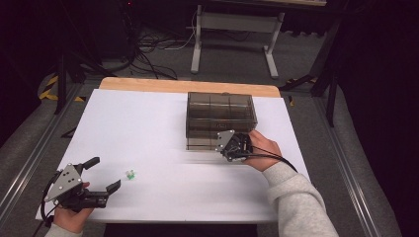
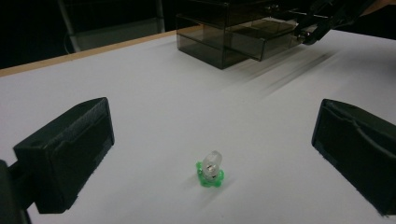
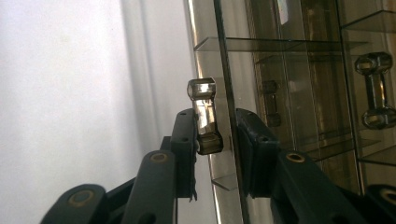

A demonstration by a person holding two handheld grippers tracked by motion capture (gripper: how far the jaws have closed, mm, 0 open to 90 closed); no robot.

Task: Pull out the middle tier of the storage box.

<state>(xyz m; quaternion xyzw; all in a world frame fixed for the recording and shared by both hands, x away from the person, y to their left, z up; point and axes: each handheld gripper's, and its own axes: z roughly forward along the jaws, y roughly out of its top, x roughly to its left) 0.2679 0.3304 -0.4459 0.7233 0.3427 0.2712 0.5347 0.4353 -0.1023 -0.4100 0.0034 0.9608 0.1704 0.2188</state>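
Right gripper (image 1: 236, 146): clamped around the clear handle (image 3: 204, 116) of a drawer (image 2: 261, 39), seemingly the lowest one, slid partly out of the smoky drawer box (image 1: 221, 114).
Left gripper (image 2: 212, 140): jaws spread wide, nothing between the pads, held low over the white table (image 1: 148, 128).
Green-based clear piece (image 2: 210, 169): upright on the table, between the open jaws, well apart from the box.

A smoky, see-through drawer cabinet (image 1: 221, 112) stands at the far side of the table (image 1: 148, 133), its bottom drawer (image 1: 201, 143) pulled partway out toward the near edge. The drawer's clear bar handle (image 3: 205, 116) stands upright on its front. Well left of the cabinet, a small clear piece on a green base (image 2: 210, 170) sits upright, tilted slightly.
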